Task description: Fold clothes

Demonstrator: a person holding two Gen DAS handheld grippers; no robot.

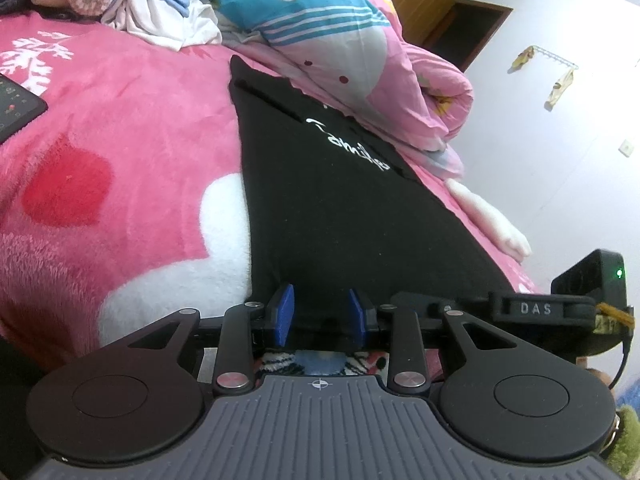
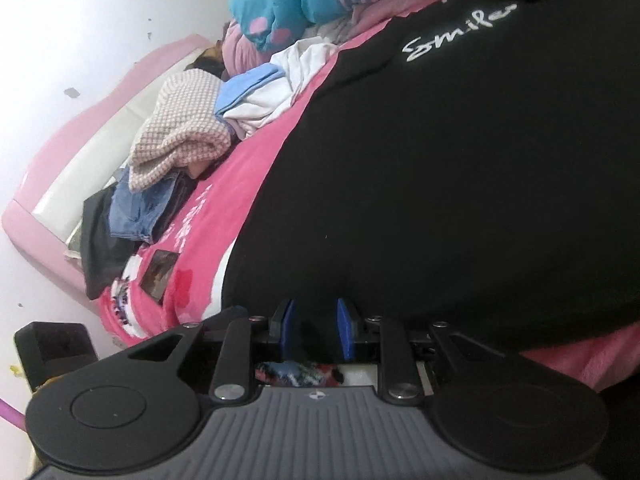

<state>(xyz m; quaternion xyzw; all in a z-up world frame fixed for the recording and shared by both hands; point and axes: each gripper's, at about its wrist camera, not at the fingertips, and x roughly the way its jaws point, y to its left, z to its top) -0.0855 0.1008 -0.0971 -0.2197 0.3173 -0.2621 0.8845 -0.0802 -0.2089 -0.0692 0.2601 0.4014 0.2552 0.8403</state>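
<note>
A black garment point(image 1: 340, 208) with white script lettering lies flat on the pink fleece blanket point(image 1: 120, 140), its length running away from me. My left gripper point(image 1: 320, 314) sits at its near hem. The blue pads point(image 1: 285, 314) stand apart with the cloth edge between them, not pinched. In the right wrist view the same garment point(image 2: 440, 200) fills the right side. My right gripper point(image 2: 316, 328) is at its near edge, blue pads point(image 2: 345, 330) apart around dark cloth. The right gripper's housing point(image 1: 588, 280) shows just right of the left one.
Unfolded clothes are heaped at the bed's far end point(image 2: 184, 136), with jeans point(image 2: 140, 212) beside them. A blue and pink quilt point(image 1: 304, 4) borders the garment's far side. A dark phone point(image 1: 16, 104) lies on the blanket. A wooden nightstand point(image 1: 448, 12) stands by the wall.
</note>
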